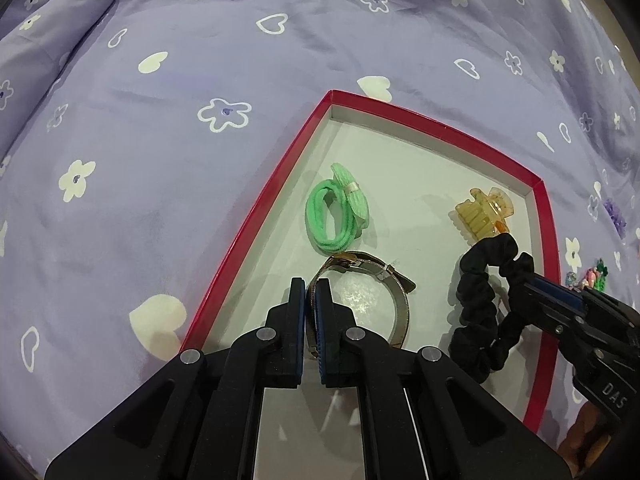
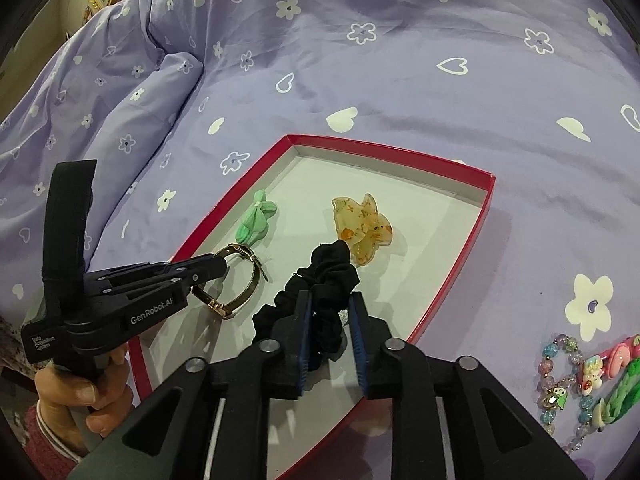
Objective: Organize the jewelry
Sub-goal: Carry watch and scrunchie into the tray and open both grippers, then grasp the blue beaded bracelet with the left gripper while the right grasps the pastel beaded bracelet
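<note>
Your purple flowered bedspread (image 1: 200,184) carries the red-rimmed tray (image 1: 256,208), which lies flat on it. Inside it, your right tool (image 2: 330,304) is clenched on the black scrunchie (image 2: 324,280), its far end touching the amber claw clip (image 2: 362,228). Your left tool (image 1: 311,292) is clamped on the band of the metal watch (image 1: 372,268), just below the green hair tie (image 1: 332,216). A beaded bracelet (image 2: 560,384) lies on the bedspread right of the tray.
</note>
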The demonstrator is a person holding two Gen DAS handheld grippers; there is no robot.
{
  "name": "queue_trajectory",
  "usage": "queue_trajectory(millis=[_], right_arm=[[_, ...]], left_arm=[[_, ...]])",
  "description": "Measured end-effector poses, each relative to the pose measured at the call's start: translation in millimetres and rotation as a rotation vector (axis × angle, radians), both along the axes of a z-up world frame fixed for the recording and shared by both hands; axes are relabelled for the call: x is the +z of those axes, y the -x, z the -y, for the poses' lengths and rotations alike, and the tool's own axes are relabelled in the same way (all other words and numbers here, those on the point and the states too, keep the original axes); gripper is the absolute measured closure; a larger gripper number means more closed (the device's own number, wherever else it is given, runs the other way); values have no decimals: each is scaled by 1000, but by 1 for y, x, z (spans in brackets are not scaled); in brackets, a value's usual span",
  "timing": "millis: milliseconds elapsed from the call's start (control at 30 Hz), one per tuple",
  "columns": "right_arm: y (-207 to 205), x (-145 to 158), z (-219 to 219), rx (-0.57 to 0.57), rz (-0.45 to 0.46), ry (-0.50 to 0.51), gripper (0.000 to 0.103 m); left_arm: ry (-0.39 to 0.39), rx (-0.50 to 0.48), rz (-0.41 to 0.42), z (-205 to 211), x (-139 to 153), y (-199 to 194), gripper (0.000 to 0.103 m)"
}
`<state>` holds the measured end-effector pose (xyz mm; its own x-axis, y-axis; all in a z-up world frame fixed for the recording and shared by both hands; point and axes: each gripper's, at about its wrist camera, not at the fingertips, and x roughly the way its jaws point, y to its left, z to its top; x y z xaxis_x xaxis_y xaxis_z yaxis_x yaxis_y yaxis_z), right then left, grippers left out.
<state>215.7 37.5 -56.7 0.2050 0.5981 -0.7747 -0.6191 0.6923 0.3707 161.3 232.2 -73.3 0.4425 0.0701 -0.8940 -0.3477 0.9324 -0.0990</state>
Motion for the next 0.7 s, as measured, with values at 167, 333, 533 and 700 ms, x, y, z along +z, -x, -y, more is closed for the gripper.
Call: queue_trajectory(millis=[167,333,533,700], right_arm=[[2,4,2,-7,1,-19,75],[7,18,14,-18,17,-61,66],[17,37,45,-67,40,-109,61],[25,46,84,-134,54,-133,59]], left_arm=[[8,5,-11,1,2,-1,87],[-2,8,29,5,18,10,66],[7,-5,91,20,43,25,63],[20,-42,134,42,61,37,62]])
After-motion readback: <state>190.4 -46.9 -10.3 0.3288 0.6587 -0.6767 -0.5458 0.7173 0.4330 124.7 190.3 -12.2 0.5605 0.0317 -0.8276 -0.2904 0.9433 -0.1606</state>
